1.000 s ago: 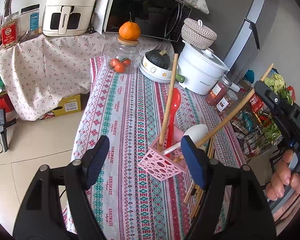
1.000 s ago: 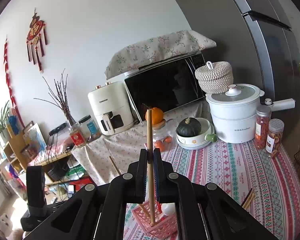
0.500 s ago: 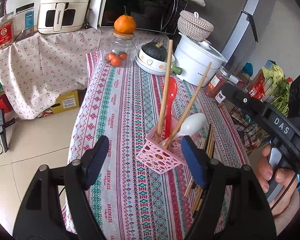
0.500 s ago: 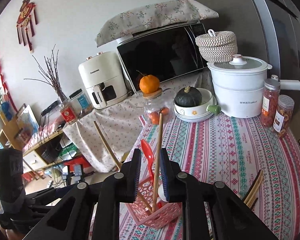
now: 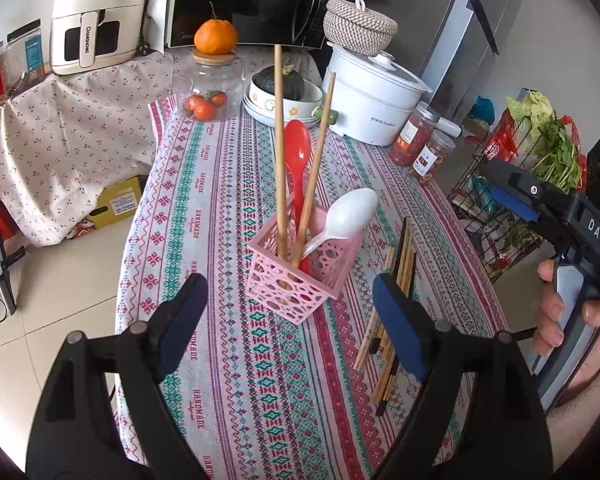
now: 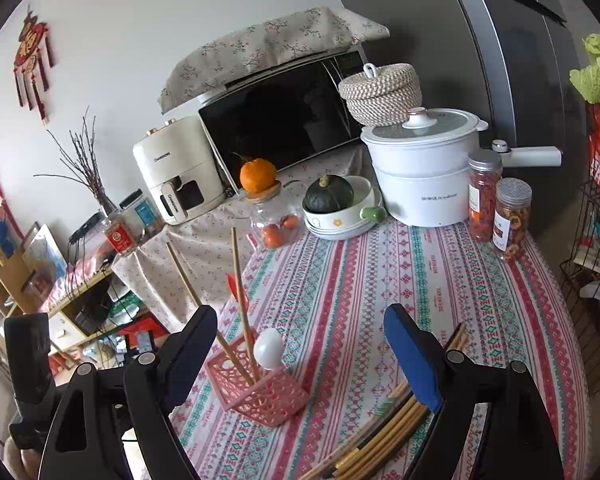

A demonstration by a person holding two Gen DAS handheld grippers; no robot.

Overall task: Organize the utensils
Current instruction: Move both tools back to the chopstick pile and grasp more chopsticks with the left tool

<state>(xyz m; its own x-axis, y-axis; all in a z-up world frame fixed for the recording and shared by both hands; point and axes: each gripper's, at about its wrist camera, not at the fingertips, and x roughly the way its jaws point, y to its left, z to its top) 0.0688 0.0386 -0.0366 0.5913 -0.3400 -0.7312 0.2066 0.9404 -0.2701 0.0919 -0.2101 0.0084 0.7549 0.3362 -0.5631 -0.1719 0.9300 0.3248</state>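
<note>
A pink lattice basket [image 5: 300, 276] stands on the patterned tablecloth [image 5: 228, 208]. It holds two wooden chopsticks [image 5: 279, 152], a red spoon [image 5: 298, 160] and a white spoon [image 5: 350, 212]. Several loose chopsticks [image 5: 396, 276] lie on the cloth right of the basket. My left gripper [image 5: 288, 320] is open and empty, just in front of the basket. My right gripper [image 6: 300, 352] is open and empty, above the basket [image 6: 260, 384] and the loose chopsticks [image 6: 384, 436]. It also shows at the right of the left wrist view [image 5: 516, 196].
At the table's far end stand a white pot [image 5: 374, 100], a bowl with a green squash [image 5: 286, 92], a glass jar with an orange on top [image 5: 212, 80] and two snack jars [image 5: 424, 148]. A wire rack with vegetables [image 5: 512, 184] stands to the right.
My right gripper opened, let go of the second chopstick into the basket and pulled back to the right. The basket now stands upright. The left gripper stayed open.
</note>
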